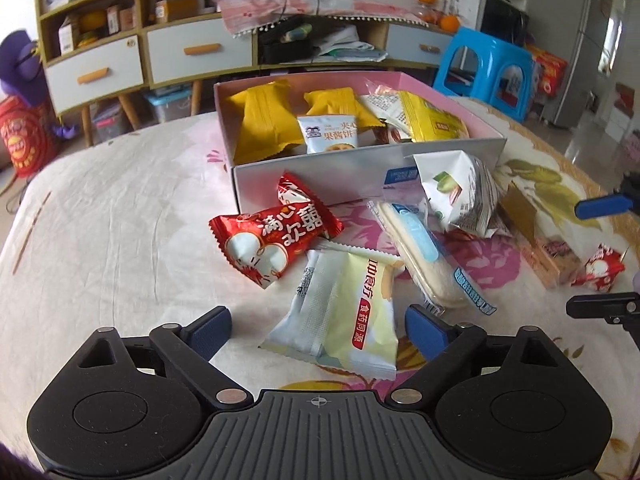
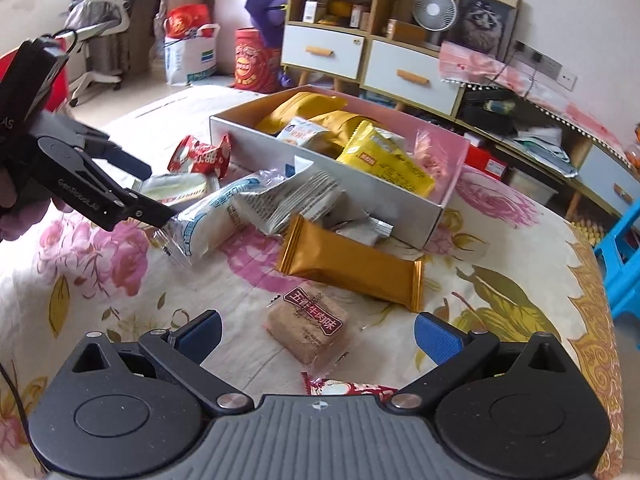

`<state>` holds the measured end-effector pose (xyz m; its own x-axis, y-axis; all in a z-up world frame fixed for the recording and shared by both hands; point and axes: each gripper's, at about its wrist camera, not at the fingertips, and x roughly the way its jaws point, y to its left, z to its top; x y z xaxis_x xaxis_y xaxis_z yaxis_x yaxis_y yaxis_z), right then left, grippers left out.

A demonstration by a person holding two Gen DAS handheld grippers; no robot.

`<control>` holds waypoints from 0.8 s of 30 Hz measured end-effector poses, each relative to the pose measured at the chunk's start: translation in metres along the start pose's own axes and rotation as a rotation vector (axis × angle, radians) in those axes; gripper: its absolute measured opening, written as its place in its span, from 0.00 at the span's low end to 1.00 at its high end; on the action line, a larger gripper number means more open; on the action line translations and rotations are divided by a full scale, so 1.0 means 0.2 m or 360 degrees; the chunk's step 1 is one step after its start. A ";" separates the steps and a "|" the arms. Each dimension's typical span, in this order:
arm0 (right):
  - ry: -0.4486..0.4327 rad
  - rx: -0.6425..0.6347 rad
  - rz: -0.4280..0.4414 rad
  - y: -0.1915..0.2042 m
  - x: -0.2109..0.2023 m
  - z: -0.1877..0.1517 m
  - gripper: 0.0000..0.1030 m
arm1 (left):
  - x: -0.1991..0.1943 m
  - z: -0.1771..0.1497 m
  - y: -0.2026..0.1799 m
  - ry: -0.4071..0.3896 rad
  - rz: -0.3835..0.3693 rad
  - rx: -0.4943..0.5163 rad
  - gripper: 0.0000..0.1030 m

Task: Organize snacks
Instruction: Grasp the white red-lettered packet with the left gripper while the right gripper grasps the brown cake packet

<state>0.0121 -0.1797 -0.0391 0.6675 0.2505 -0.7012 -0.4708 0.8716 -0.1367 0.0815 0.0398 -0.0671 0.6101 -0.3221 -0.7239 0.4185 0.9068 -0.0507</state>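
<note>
A pink-lined cardboard box (image 1: pixel 360 176) (image 2: pixel 316 156) holds yellow and white snack packs. Loose snacks lie on the flowered cloth before it. In the left wrist view, my left gripper (image 1: pixel 318 330) is open, its jaws either side of a pale green and white pack (image 1: pixel 344 316); red packs (image 1: pixel 268 240) and a long white wafer pack (image 1: pixel 424 252) lie beyond. In the right wrist view, my right gripper (image 2: pixel 316 334) is open around a brown beef-flavour cake pack (image 2: pixel 310 330); a gold pack (image 2: pixel 352 266) lies beyond and a red pack (image 2: pixel 348 388) under the gripper.
A white-green crumpled pack (image 1: pixel 460 196) leans by the box. A cabinet with drawers (image 1: pixel 180 52) and a blue stool (image 1: pixel 488 68) stand behind the table. The left gripper's body (image 2: pixel 80 176) shows at the left of the right wrist view.
</note>
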 end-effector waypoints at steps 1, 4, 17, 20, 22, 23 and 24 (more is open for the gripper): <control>0.0006 -0.0002 0.0002 0.00 0.01 0.00 0.92 | 0.00 0.00 0.00 -0.0002 0.0004 0.0010 0.89; 0.0027 -0.0001 0.0013 0.00 0.03 0.00 0.90 | 0.00 0.01 -0.01 -0.0007 0.0015 0.0023 0.84; 0.0077 0.0037 0.0045 -0.01 0.09 0.02 0.73 | 0.00 0.05 -0.07 0.0048 0.0048 0.0051 0.56; 0.0083 0.0048 0.0072 -0.01 0.09 0.03 0.67 | 0.00 0.07 -0.08 0.0088 0.0049 0.0047 0.51; 0.0085 0.0054 0.0081 -0.01 0.10 0.05 0.64 | -0.01 0.07 -0.08 0.0109 0.0058 0.0035 0.49; 0.0091 0.0056 0.0082 -0.01 0.10 0.05 0.64 | -0.01 0.07 -0.08 0.0119 0.0058 0.0030 0.48; 0.0095 0.0054 0.0080 -0.01 0.11 0.06 0.63 | -0.01 0.07 -0.08 0.0127 0.0054 0.0027 0.47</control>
<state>0.0339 -0.1706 -0.0454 0.6074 0.2697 -0.7472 -0.4823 0.8726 -0.0770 0.0830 0.0222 -0.0540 0.5689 -0.2679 -0.7776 0.4104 0.9118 -0.0138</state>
